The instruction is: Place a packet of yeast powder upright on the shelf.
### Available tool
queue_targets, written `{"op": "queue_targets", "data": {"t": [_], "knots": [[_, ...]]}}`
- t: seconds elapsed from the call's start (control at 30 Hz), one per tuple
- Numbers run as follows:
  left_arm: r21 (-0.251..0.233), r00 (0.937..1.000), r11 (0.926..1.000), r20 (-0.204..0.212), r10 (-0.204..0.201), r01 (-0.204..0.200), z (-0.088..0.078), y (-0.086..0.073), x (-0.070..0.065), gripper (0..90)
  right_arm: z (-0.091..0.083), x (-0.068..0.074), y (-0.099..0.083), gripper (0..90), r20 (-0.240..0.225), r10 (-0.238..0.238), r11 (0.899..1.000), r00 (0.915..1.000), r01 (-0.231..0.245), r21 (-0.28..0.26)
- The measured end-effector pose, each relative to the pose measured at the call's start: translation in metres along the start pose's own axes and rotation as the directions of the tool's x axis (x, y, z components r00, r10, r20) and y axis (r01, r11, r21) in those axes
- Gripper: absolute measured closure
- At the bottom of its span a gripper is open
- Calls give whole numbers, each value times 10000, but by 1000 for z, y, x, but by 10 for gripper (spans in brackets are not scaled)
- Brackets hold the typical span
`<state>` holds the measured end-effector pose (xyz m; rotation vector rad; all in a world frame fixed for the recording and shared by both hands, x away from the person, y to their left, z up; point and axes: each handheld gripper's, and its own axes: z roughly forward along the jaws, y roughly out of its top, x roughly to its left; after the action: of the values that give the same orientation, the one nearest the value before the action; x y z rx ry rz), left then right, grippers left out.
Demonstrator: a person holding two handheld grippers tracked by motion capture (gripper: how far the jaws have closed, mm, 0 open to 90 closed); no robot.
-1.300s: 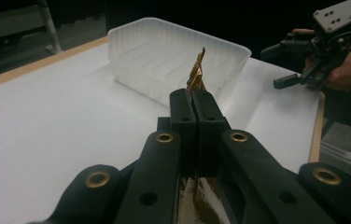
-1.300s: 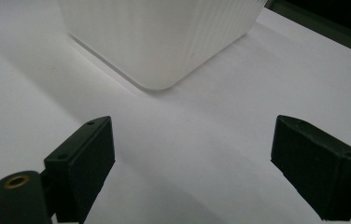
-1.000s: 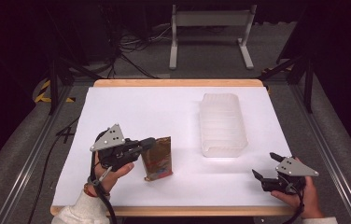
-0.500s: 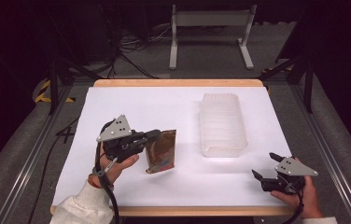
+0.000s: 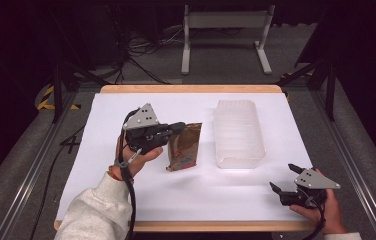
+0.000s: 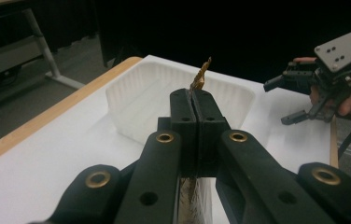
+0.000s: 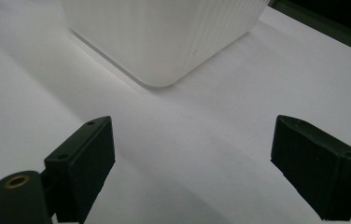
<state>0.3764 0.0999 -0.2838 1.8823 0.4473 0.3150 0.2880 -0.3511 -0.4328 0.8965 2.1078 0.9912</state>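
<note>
Carried rightward since a second ago: brown foil pouch, clamped in left gripper, now just beside the translucent plastic tray. Probably headed into it. Right gripper unmoved, jaws spread, empty.

The surface wears matt white paper, with a pale wooden edge at twelve o'clock. The tub is ribbed translucent plastic. The pouch looks glossy, crinkled brown foil. The left tongs are matt black plastic.
</note>
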Motion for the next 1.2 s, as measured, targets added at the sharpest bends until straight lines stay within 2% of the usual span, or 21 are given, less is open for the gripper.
{"op": "queue_targets", "data": {"t": [0.1, 0.27, 0.5, 0.63, 0.67, 0.93, 1.2], "knots": [[-126, 10000, 9999, 60, -41, 42, 5, 7, 3, 886, -1, -1, 0, 142, -2, 24, 10000, 10000, -24, -27], [-200, 9999, 9997, 98, 111, -109, 13, 22, 4, 887, -1, 0, 0, 142, -9, -16, 10000, 10000, 16, -40], [-382, 9989, 9991, 413, 201, -185, 28, 40, 7, 887, -1, -1, 0, 142, -1, 25, 10000, 10000, -25, -37], [-368, 9978, 9992, 641, 153, -130, 38, 47, 5, 887, -1, -1, 0, 142, -2, -1, 10000, 10000, 1, -35], [-292, 9975, 9993, 653, 273, -254, 45, 52, 2, 887, -1, -1, 0, 142, -14, 21, 10000, 10000, -21, -46], [-373, 9942, 9985, 983, 448, -413, 62, 66, -5, 887, 0, 0, -1, 142, -19, -11, 10000, 10000, 11, -14], [-403, 9890, 9977, 1355, 600, -550, 85, 71, -13, 887, 0, 0, -1, 142, -60, -41, 10000, 10000, 41, 14]]}}
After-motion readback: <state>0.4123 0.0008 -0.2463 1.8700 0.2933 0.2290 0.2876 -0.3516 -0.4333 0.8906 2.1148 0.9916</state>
